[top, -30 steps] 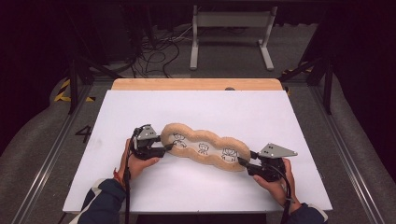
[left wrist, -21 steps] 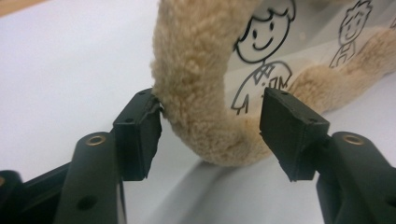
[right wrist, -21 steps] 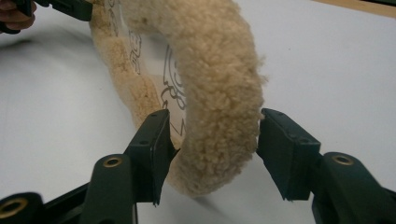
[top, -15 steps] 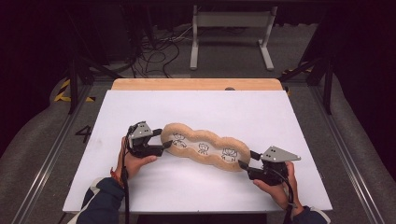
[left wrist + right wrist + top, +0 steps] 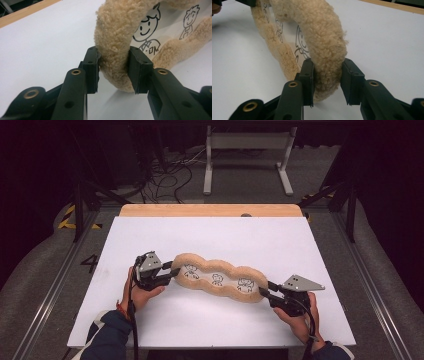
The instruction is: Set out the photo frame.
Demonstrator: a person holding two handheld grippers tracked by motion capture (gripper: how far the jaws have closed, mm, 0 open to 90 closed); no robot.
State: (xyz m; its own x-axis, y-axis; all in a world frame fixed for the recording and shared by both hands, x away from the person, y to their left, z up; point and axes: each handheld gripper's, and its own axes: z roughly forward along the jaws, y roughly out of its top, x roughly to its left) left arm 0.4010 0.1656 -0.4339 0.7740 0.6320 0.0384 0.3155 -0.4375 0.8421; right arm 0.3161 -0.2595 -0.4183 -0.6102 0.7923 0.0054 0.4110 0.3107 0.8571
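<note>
A long tan fleece pouch [image 5: 217,278] with a clear middle and three cartoon figures drawn on it stretches across the white table top [image 5: 210,240]. My left gripper [image 5: 172,271] is shut on the pouch's left fleece end [image 5: 113,47], my right gripper [image 5: 265,292] on its right fleece end [image 5: 325,47]. Both ends bulge between the black jaws, and a shadow lies beneath each. A hand holds each gripper near the table's front edge.
A wooden strip [image 5: 210,210] runs along the far edge of the table. Beyond it on the dark floor are cables [image 5: 170,172] and a metal stand [image 5: 247,157]. Metal rails [image 5: 55,285] border the table's sides.
Both grippers have drifted slightly outward, and the pouch now lies more stretched out between them. The grips have not changed.
</note>
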